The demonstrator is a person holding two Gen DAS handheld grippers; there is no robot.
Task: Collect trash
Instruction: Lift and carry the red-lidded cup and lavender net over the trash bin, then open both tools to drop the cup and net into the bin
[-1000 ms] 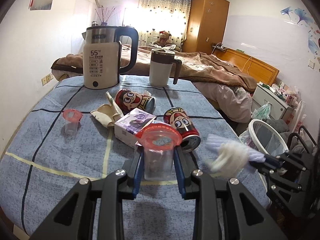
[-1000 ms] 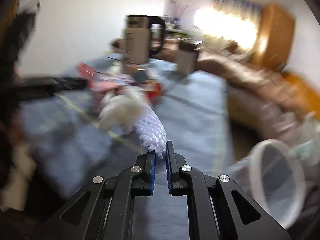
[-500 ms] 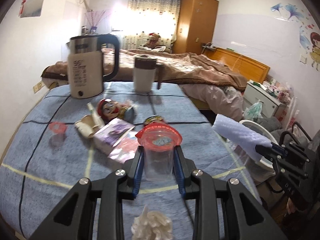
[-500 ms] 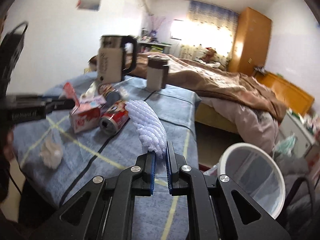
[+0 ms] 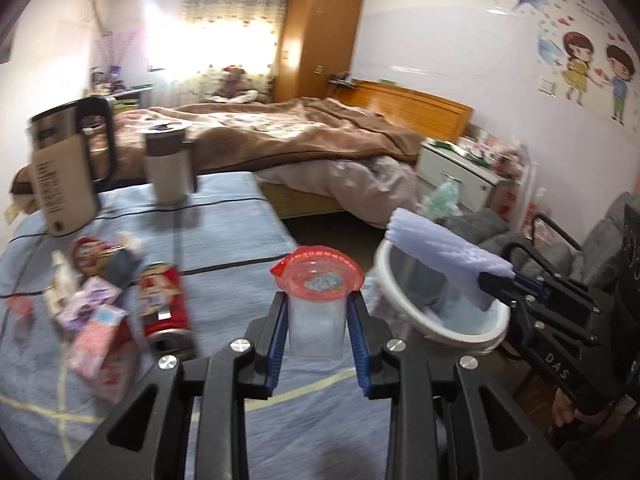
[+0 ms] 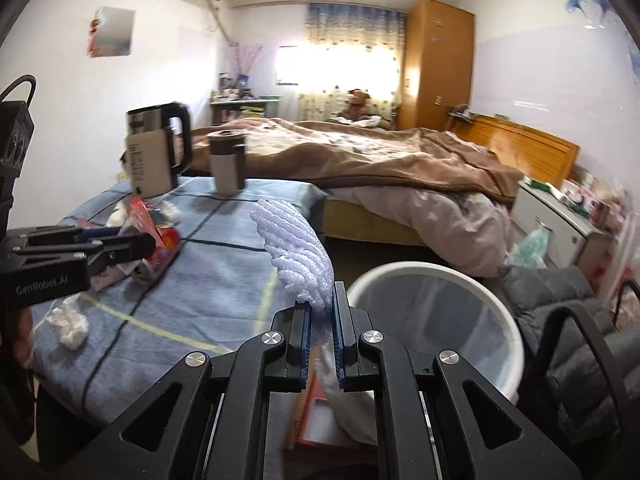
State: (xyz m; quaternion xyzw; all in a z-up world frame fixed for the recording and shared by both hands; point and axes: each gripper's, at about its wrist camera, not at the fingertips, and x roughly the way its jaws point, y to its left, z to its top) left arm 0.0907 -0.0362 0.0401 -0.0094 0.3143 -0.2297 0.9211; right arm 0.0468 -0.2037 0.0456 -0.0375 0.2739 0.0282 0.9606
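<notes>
Left tongs pinch a clear plastic cup with a red foil lid, upright, above the blue checked desk edge. Right tongs clamp a ribbed white foam sleeve beside the round white bin. Red cans and cartons lie on the desk.

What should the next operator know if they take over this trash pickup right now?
Left hand-held gripper: shut on clear plastic cup with red foil lid, over the table edge.
Right hand-held gripper: shut on white foam net sleeve, beside the white trash bin.
Done: both items picked up, nothing dropped yet.
Left: bin both; then red cans, cartons, crumpled tissue and a small cup on the blue tablecloth.
</notes>
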